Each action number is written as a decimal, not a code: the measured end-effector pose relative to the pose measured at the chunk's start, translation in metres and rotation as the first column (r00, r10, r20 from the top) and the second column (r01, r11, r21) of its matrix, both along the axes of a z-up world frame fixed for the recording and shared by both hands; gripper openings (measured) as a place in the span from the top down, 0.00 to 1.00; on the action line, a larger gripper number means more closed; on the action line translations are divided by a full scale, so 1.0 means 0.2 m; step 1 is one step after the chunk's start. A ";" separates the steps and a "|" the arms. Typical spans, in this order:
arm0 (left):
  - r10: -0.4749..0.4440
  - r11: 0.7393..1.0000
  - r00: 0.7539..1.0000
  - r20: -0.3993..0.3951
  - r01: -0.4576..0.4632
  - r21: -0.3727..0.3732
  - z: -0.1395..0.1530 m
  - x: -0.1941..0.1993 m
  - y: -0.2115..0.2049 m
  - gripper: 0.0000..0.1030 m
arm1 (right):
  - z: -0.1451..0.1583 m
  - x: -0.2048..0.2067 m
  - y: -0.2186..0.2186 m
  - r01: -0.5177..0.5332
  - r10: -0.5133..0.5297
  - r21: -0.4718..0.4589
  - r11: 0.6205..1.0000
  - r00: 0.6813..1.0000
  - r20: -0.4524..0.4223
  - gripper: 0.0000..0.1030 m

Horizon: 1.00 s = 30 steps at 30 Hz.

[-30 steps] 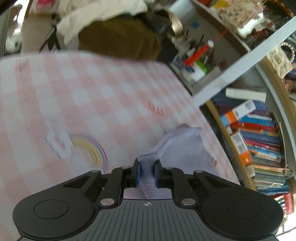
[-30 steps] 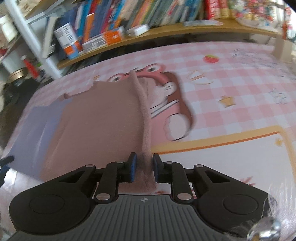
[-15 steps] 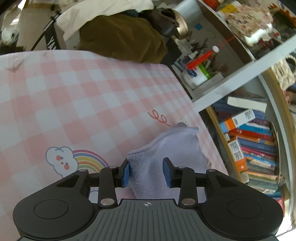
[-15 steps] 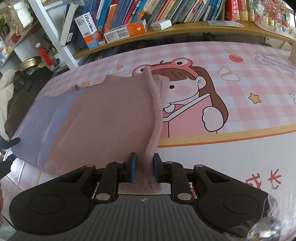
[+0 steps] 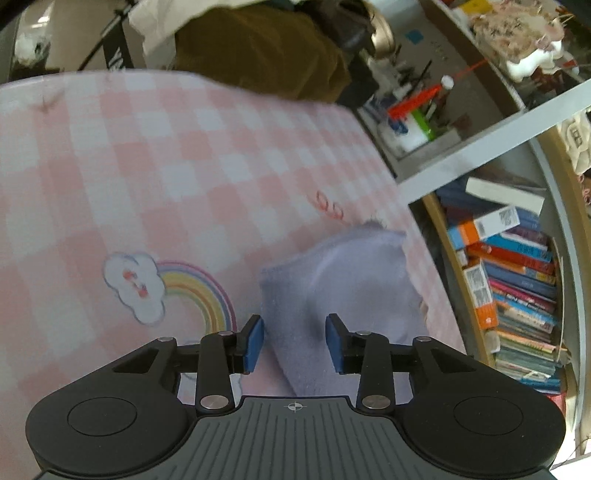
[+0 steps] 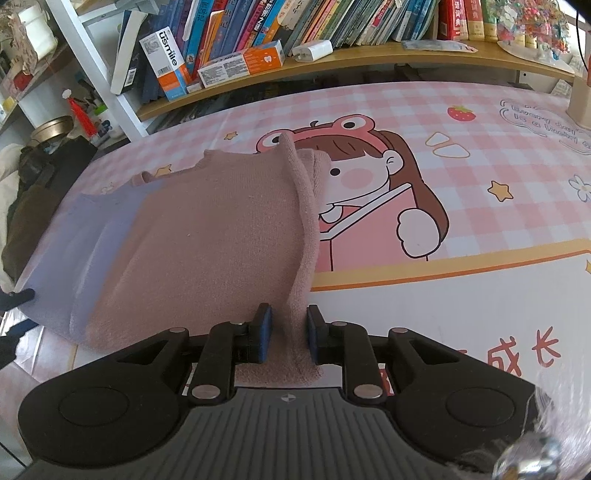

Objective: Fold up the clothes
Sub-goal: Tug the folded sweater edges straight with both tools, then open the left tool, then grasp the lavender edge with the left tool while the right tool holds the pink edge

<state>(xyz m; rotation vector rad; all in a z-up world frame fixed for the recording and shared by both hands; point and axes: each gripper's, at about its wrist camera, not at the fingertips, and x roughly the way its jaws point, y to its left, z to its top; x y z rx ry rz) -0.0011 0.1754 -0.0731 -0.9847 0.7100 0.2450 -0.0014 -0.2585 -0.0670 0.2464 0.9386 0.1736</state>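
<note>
The right gripper point(image 6: 289, 334) pinches the sweater's point(image 6: 207, 236) folded pink edge; the left gripper point(image 5: 294, 343), jaws parted, straddles its lavender end unpressed. Folding looks half-finished.

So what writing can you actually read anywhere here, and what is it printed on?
"usmile": on the white and orange box leaning on the bookshelf.
"Every day": first line of the speech bubble printed on the pink checked table mat; the rest is cut off and distorted.
"成长": red characters on the mat's white band.
Book spines, the orange and white carton and the barcode labels: too small or blurred.
</note>
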 end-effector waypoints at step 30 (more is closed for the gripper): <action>-0.153 0.986 0.974 0.166 0.138 0.096 0.07 0.10 0.01 0.91 | 0.01 -0.04 0.06 0.012 -0.012 -0.052 0.999 1.000 0.001 0.72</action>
